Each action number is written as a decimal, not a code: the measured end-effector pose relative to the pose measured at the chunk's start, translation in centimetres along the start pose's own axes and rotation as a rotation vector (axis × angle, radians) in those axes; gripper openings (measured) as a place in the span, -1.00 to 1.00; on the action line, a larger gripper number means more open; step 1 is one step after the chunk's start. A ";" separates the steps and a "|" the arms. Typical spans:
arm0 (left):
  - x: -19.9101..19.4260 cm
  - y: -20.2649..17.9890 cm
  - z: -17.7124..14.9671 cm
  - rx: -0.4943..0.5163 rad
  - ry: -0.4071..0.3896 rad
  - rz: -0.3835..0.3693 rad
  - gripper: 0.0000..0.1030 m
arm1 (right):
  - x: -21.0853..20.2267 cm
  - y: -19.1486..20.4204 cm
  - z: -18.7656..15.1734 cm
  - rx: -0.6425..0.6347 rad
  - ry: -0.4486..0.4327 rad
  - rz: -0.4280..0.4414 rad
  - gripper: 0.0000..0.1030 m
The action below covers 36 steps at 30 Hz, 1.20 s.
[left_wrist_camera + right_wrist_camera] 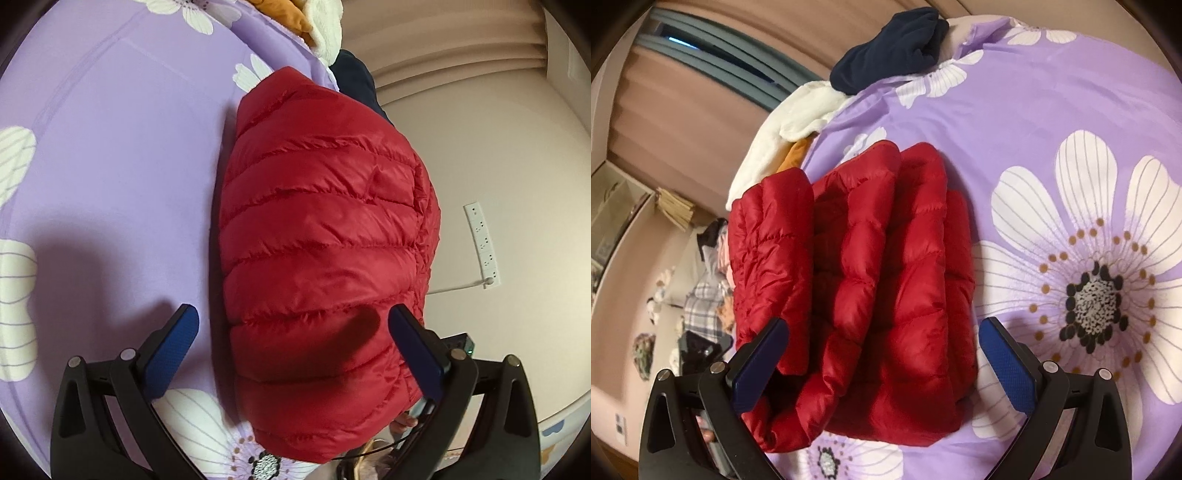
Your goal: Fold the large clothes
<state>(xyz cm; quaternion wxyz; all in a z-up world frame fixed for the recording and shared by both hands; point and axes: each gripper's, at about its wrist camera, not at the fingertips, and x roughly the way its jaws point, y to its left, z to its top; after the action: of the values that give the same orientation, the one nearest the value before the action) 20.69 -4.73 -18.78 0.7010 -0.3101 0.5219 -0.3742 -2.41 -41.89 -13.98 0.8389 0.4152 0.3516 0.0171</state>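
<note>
A red quilted puffer jacket [325, 236] lies folded into a compact bundle on the purple flowered bedsheet [110, 177]. It also shows in the right wrist view [871, 280], folded in layers near the bed's edge. My left gripper [293, 332] is open and empty, its blue pads spread just above the near end of the jacket. My right gripper [882, 343] is open and empty, its pads spread over the jacket's near end.
A pile of other clothes sits at the far bed edge: a white fleece [798, 118], an orange garment [798, 153] and a dark navy one [890, 48]. A power strip [484, 243] lies on the floor. Cluttered items [701, 295] lie on the floor beside the bed.
</note>
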 end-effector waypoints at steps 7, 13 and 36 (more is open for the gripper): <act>1.5 -0.8 0.2 0.003 0.032 -0.033 0.99 | 0.8 -0.5 0.5 0.060 0.030 0.098 0.97; 3.0 -1.0 0.7 0.001 0.057 -0.024 1.00 | 2.3 -1.0 1.0 0.079 0.051 0.134 0.98; 5.9 -1.2 1.0 0.037 0.079 0.068 1.00 | 4.3 -3.1 0.7 0.169 0.132 0.148 0.98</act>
<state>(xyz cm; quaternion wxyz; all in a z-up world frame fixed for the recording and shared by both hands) 22.41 -10.32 -20.43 0.6979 -0.2643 0.5523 -0.3716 0.45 -43.03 -18.36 0.7724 0.5071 0.3746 0.0766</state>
